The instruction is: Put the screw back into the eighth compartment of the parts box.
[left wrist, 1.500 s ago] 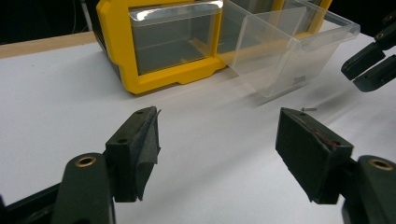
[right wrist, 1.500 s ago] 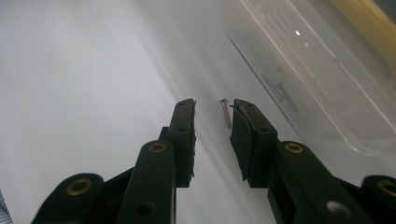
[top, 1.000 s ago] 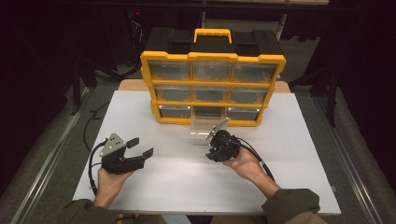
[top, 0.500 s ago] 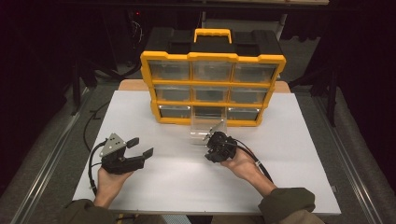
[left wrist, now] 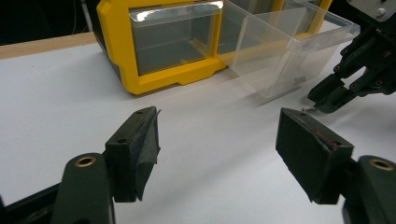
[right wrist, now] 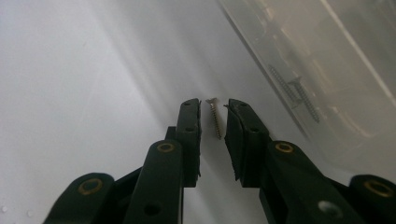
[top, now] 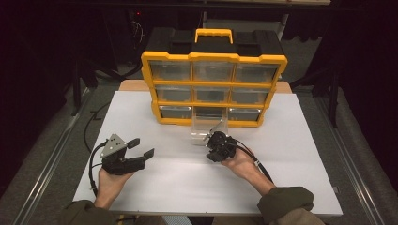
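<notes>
Right hand-held gripper (right wrist: 213,116) low over white surface (right wrist: 70,93), jaws narrowly apart and just been closing; screw (right wrist: 214,118) lies between them, beside clear drawer (right wrist: 327,70), pads not touching.

front: organizer (top: 213,89), drawer (top: 209,131) block | near table (top: 178,187) free (probably)

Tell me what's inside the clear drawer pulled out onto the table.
Through the drawer wall, two screws lie on its floor, seen in the right gripper view. A divider splits it. The wall blurs the rest of the floor, so any further contents cannot be made out.
</notes>
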The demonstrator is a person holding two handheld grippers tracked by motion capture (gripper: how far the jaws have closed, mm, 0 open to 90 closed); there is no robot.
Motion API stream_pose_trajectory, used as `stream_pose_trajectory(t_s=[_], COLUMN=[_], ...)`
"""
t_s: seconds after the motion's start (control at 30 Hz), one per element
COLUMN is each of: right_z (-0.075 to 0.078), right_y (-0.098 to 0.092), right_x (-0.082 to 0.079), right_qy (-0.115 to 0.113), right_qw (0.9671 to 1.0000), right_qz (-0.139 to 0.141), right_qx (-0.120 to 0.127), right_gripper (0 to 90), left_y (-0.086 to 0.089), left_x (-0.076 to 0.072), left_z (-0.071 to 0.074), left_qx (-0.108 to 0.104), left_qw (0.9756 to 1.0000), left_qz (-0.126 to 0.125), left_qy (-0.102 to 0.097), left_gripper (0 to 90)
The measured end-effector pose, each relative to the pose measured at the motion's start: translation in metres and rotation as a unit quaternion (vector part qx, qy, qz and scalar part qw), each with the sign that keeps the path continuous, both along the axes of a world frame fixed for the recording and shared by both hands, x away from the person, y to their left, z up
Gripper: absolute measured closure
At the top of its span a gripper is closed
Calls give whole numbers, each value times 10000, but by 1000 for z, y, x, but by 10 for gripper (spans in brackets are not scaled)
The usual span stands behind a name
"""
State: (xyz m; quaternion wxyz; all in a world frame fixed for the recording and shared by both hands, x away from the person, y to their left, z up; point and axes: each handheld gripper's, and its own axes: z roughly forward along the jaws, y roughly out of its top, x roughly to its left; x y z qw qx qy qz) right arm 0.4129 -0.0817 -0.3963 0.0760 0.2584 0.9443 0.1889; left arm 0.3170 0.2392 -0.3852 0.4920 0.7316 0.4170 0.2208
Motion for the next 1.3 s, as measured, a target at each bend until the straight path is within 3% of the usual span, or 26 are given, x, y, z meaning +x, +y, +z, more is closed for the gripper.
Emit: stream_pose_trajectory(t_s=[0.6, 1.07, 1.3], right_z=[-7, -7, -7], right_y=[4, 6, 6], right_x=[4, 3, 4], right_qy=[22, 211, 171], right_qw=[9999, 9997, 9997], right_qz=[13, 43, 117], right_qx=[-120, -107, -138], right_gripper=[783, 885, 887], left_y=[0, 0, -1], left_x=[0, 0, 0], left_z=[0, 0, 0], left_qx=[-6, -2, -1], left_qw=[10000, 10000, 10000], left_qz=[-10, -14, -8], left_qy=[-1, -5, -7], left_gripper=[305, 306, 306])
